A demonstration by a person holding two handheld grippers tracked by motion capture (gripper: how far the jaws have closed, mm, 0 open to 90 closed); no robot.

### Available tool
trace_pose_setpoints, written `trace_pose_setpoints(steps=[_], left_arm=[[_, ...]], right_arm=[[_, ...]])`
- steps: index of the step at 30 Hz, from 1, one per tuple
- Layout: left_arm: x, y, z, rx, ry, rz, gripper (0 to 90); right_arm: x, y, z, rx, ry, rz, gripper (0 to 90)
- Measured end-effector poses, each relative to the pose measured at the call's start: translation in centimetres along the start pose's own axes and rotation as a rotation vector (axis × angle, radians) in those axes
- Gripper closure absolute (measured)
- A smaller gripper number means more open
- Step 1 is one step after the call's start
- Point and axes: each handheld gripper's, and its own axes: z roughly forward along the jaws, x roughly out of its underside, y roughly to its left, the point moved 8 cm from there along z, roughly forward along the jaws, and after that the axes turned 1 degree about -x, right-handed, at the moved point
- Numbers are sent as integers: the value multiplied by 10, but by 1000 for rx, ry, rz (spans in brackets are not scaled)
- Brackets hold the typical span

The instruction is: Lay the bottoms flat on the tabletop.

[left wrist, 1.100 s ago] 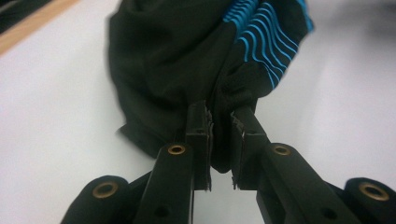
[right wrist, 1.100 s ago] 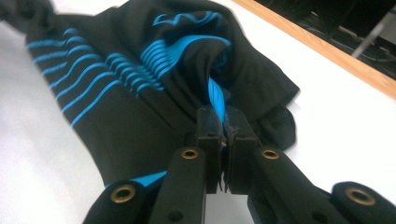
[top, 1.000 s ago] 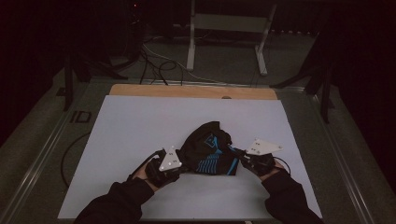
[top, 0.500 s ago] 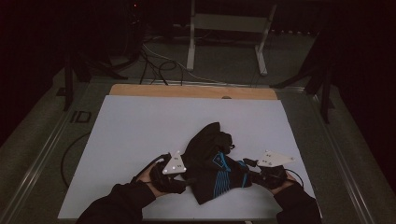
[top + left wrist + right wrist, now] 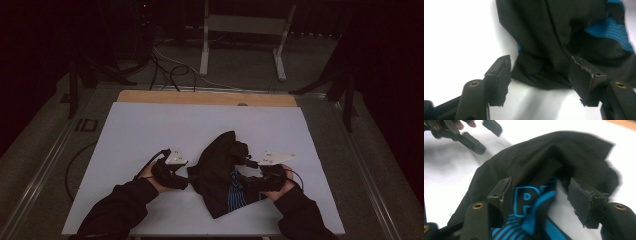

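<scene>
A crumpled black garment (image 5: 220, 165) with blue stripes and blue letters (image 5: 526, 197) lies on the white table top (image 5: 135, 135), near its front edge. My left gripper (image 5: 190, 176) sits at the garment's left edge. Its jaws have just been opening and stand apart, with the dark hem (image 5: 541, 72) between them and untouched by the pads. My right gripper (image 5: 246, 179) is at the garment's right side. Its jaws have also just been opening, and the printed cloth lies between the spread fingers (image 5: 502, 192) without being pinched. The left gripper (image 5: 474, 137) appears far off in the right gripper view.
A wooden strip (image 5: 205, 97) borders the far edge of the white top. Beyond it on the dark floor are cables (image 5: 165, 65) and a white metal stand (image 5: 245, 30). Both sleeved forearms (image 5: 120, 210) come in over the front edge.
The garment was drawn toward the front edge and now lies spread lower on the table. Both grippers' jaws have opened off the cloth, and the left hand moved slightly left.
</scene>
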Motion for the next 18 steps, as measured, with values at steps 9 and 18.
trace_pose_setpoints(steps=[9,18], left_arm=[[11,-1,22,37,41,4,346],[7,3,15,19,35,18,347]], right_arm=[[17,-2,26,57,98,-15,837],[29,-23,-13,175,135,-11,867]])
